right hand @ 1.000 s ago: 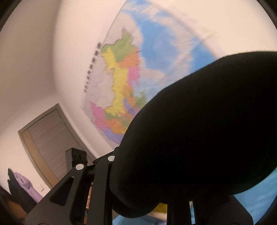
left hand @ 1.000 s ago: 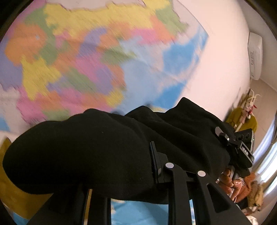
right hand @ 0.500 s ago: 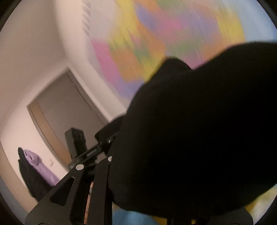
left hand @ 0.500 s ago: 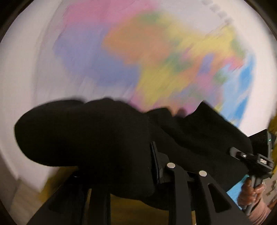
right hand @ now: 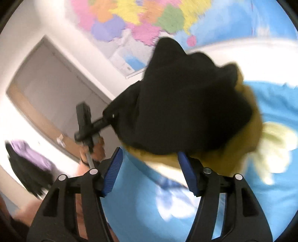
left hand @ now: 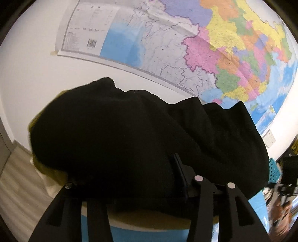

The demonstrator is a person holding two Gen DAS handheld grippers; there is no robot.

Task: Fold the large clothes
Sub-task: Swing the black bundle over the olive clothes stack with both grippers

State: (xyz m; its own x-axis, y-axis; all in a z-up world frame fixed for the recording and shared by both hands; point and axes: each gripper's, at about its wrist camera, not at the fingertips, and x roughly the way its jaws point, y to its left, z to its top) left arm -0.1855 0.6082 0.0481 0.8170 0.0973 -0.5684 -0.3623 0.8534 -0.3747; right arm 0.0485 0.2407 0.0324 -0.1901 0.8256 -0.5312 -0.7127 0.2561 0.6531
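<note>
White wall fills the left wrist view, with a large colourful map (left hand: 214,46) taped across it; a barcode and small print sit in the map's pale lower corner. A strip of wood-look floor (left hand: 16,186) shows at the lower left. A bulky black garment (left hand: 134,134) is draped over the left gripper (left hand: 126,178) and covers the space between its two black fingers, so whether they are pressed together cannot be told. Yellow fabric (left hand: 54,171) peeks out under the garment's left side. At the far right edge, blurred, the right gripper (left hand: 287,178) is seen in the person's hand.

Blurred by motion, the right wrist view shows the same map (right hand: 149,16) at the top and a grey door (right hand: 52,89) with a wooden frame on the left. The right gripper (right hand: 149,171) is spread wide, its blue-padded fingers (right hand: 111,171) well apart and holding nothing. Ahead of them the black garment (right hand: 186,104) hangs from the left gripper (right hand: 89,126), on the left. Beneath and beside the garment lies yellow fabric (right hand: 242,149), on a blue surface (right hand: 279,104). A purple and black heap (right hand: 28,163) sits near the left edge.
</note>
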